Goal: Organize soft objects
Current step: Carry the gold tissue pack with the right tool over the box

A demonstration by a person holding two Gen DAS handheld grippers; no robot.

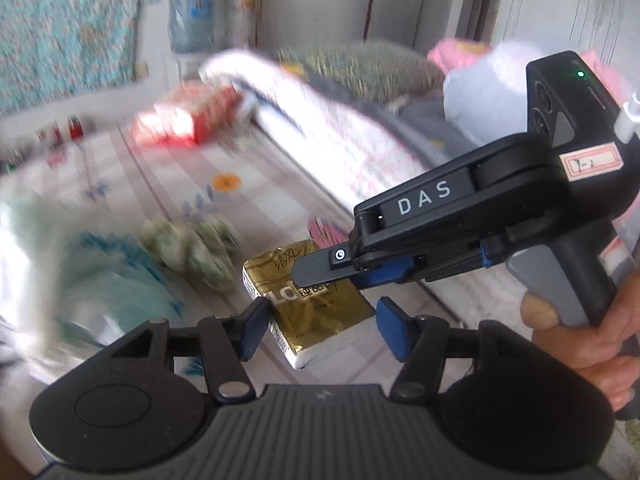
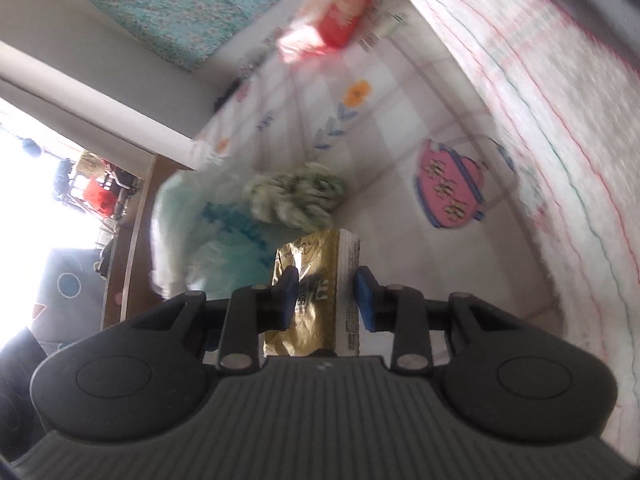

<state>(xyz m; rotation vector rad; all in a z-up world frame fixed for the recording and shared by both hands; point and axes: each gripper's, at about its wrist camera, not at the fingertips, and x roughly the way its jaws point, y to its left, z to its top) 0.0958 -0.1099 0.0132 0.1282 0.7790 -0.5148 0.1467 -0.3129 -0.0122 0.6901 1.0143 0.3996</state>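
1. While the gold tissue pack (image 2: 308, 256) sits pinched in your right gripper (image 2: 326, 284), low over or on the flowered sheet (image 1: 160, 168) at the near side of the bed (I cannot tell which), note that the pads catch only a narrow part of it. A soft wrapper can crumple there and slide out.
2. Your left gripper (image 1: 322, 312) straddles the same pack. Its left pad touches the wrapper, but I cannot tell whether it is clamping. If it closes askew against the other tool, you may twist or tear the pack.
3. Just left of the pack lies a green-and-white fluffy bundle (image 1: 192, 248), with a teal-printed bag (image 1: 100, 272) beyond. A low swing could drag them.
4. To the right, the folded quilt (image 1: 340, 132) rises close. Sweep wide and you may snag it.
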